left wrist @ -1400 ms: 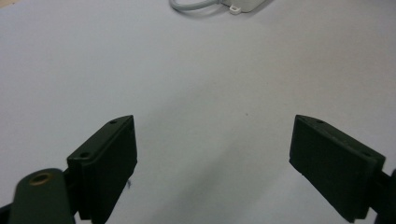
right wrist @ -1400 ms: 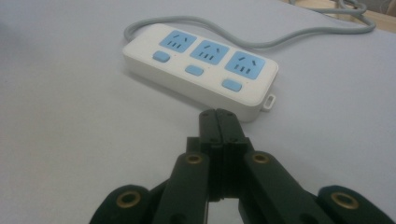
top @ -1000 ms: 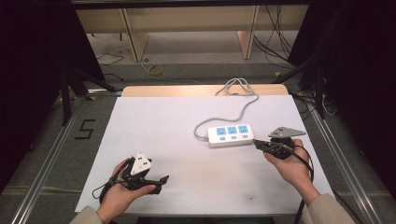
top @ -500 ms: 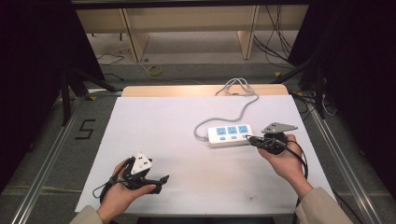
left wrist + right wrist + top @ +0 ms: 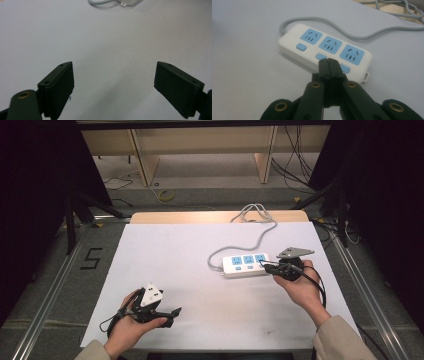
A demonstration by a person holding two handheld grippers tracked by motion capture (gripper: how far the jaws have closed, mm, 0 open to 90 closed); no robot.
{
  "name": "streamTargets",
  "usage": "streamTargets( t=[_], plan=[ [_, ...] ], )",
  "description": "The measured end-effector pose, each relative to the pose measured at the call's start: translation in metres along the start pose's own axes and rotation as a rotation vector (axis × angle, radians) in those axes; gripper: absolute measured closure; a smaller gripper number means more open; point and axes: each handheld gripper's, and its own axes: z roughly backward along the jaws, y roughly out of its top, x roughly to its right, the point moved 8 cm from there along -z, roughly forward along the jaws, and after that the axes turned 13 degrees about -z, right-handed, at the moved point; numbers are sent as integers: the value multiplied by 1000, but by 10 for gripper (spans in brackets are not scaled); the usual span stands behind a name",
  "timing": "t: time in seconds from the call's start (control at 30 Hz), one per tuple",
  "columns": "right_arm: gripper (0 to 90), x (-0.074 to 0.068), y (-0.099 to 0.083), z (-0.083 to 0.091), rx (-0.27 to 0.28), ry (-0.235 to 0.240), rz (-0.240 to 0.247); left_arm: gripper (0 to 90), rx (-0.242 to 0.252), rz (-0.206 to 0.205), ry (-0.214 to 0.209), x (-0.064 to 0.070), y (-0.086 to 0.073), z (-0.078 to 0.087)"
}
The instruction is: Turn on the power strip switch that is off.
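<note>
The right gripper (image 5: 328, 61), clenched on nothing, is poising its tip over the power strip's (image 5: 324, 53) middle switch (image 5: 321, 56); pressing is probably not yet done. The left gripper (image 5: 113, 82) is idling, released, well short of the strip.

Right gripper (image 5: 329, 61) — closed jaws cover the near edge of the power strip (image 5: 324, 53) between its middle and right switches; contact beneath the fingertips cannot be judged. Strip cable (image 5: 387, 31) runs off the frame. In the left gripper view the power strip is cropped beyond the fingertips.
</note>
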Motion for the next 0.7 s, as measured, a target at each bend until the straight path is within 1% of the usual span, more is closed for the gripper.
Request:
streamTargets(
  t=[0.13,0.37,0.53,0.7],
  plan=[
    [900,-2,1,-2,-6,1,6,159,-1,-7,0,0,0,1],
    [900,-8,6,-7,-11,9,15,159,2,-3,0,0,0,0],
    [900,-11,6,-12,-21,12,22,158,-1,-14,-4,1,1,0],
    [900,-15,8,-14,-24,19,25,158,-1,-10,-3,1,0,0]
  ],
)
